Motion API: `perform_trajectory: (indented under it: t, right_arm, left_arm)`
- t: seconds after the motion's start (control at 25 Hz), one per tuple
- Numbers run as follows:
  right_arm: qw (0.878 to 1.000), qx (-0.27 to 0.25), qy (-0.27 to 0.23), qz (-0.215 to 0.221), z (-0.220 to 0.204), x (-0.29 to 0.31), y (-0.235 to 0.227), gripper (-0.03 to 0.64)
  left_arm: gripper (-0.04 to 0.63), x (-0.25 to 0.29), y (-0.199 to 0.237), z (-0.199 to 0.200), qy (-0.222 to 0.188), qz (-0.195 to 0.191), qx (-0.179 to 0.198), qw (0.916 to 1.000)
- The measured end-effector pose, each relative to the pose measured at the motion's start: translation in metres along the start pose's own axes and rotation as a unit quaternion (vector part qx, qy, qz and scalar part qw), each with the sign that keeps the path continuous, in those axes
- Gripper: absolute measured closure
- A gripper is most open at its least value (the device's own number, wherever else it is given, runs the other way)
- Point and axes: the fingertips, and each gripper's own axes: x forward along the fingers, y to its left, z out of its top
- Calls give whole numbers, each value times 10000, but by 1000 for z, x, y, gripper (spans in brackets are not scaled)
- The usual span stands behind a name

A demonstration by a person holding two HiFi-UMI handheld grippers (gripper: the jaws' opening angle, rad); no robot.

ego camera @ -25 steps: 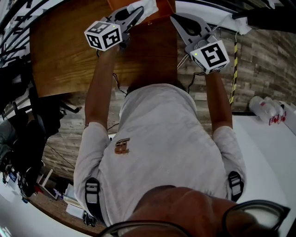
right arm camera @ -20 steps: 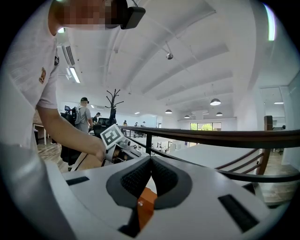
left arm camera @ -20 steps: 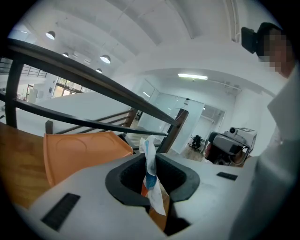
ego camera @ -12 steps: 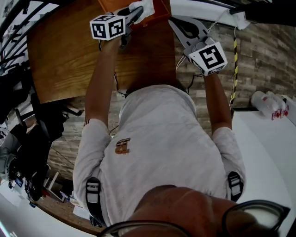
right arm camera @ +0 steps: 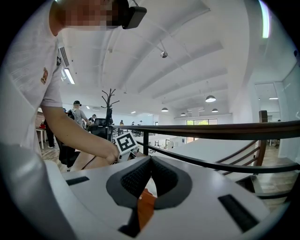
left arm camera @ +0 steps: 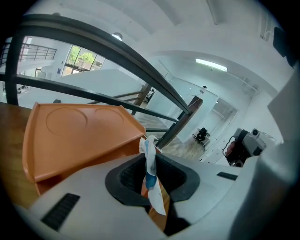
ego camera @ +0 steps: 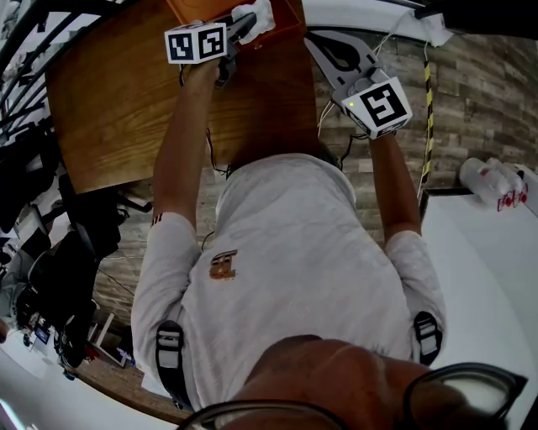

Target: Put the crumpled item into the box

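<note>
A crumpled white item with blue print (left arm camera: pixel 150 165) is pinched in my left gripper (left arm camera: pixel 151 177), whose jaws are shut on it. In the head view the left gripper (ego camera: pixel 242 25) holds the crumpled item (ego camera: pixel 257 13) over the orange box (ego camera: pixel 288 18) at the table's far edge. In the left gripper view the box's orange lid (left arm camera: pixel 79 133) stands tilted open just beyond the jaws. My right gripper (ego camera: pixel 318 46) hovers to the right of the box, shut with nothing in it. Its pads (right arm camera: pixel 140 176) meet at the tip, and a sliver of the orange box (right arm camera: pixel 146 207) shows below them.
The box rests on a brown wooden table (ego camera: pixel 118 92). A dark railing (left arm camera: pixel 117 58) runs behind the box. A white surface with bottles (ego camera: pixel 492 185) lies to the right, past a wood-plank floor (ego camera: pixel 471 92). The left gripper's marker cube (right arm camera: pixel 125 142) shows in the right gripper view.
My left gripper has moved farther out with the crumpled item, from the box's near edge to over the box. The right gripper has hardly moved.
</note>
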Motion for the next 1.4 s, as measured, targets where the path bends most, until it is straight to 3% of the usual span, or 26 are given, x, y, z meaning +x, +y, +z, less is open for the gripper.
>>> perform_trajectory:
  t: [0.64,0.88,1.4]
  right_arm:
    - [9999,133,-16,7,-6,-4,-12,584]
    - [9999,156,-59,21,-7,-3,-13,584]
    - [9997,181,-119,57,-7,-3,-13,584]
  left_arm:
    - [518,15,13,-9,555,429,178,9974]
    - [465,10,20,-19,893,660,471,9927]
    - [397,-8,21,-22,959,887,668,9892]
